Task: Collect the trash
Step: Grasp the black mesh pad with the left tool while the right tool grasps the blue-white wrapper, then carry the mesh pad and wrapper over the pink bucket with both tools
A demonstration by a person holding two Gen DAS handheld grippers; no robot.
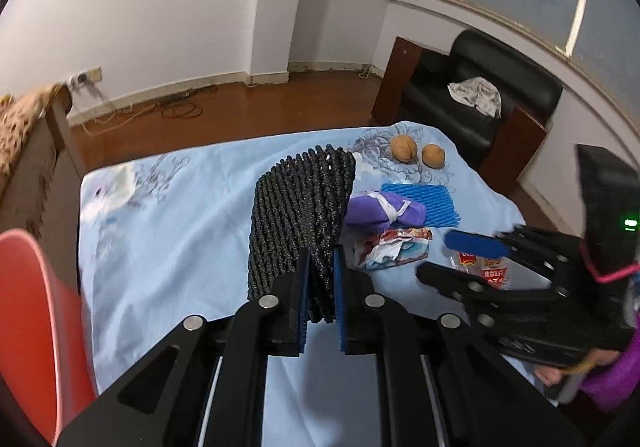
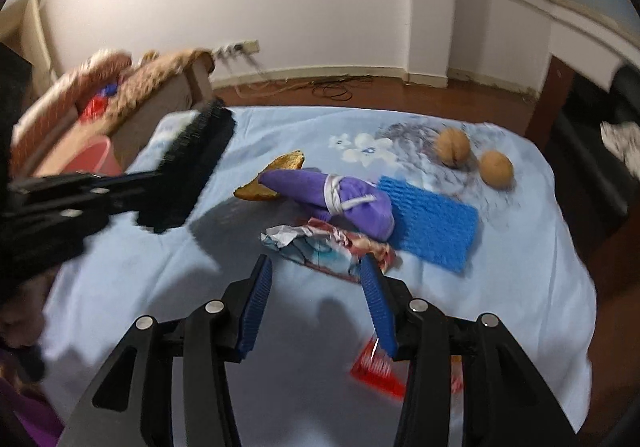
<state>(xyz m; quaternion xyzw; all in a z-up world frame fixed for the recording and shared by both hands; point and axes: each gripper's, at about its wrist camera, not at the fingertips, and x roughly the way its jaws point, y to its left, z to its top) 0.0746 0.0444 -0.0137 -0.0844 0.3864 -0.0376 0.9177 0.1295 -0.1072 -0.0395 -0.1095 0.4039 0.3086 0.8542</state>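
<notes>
My left gripper (image 1: 322, 267) is clamped on a black foam net (image 1: 298, 219), its blue pads pinching the net's near edge. The net is a ribbed, open-mesh sleeve, dark and slightly glittery, and it stands up from the pads, raised off the blue sheet (image 1: 168, 247) with a shadow under it in the right view. In that view the same net (image 2: 192, 171) looks blurred, held out at the left.

My right gripper (image 2: 316, 271) has its jaws apart, with nothing between them. Its right pad sits just over the near edge of a crumpled wrapper (image 2: 320, 251), printed in white, pale blue and red; I cannot tell whether it touches. Under the right finger, closer to me, lies a red packet (image 2: 376, 371), blurred.

Beyond the wrapper is a rolled purple cloth (image 2: 344, 203) tied with a white band, and just beside it on the right a flat blue foam net (image 2: 432, 223). A brown peel (image 2: 276, 175) lies at the cloth's left end, touching it. Farther back, two walnuts (image 2: 472, 155) sit near each other on the sheet's flower print.

Off the left edge I see a red bin (image 1: 36, 327), and past the far corner a black armchair (image 1: 480, 95) with a pale rag on its seat.
</notes>
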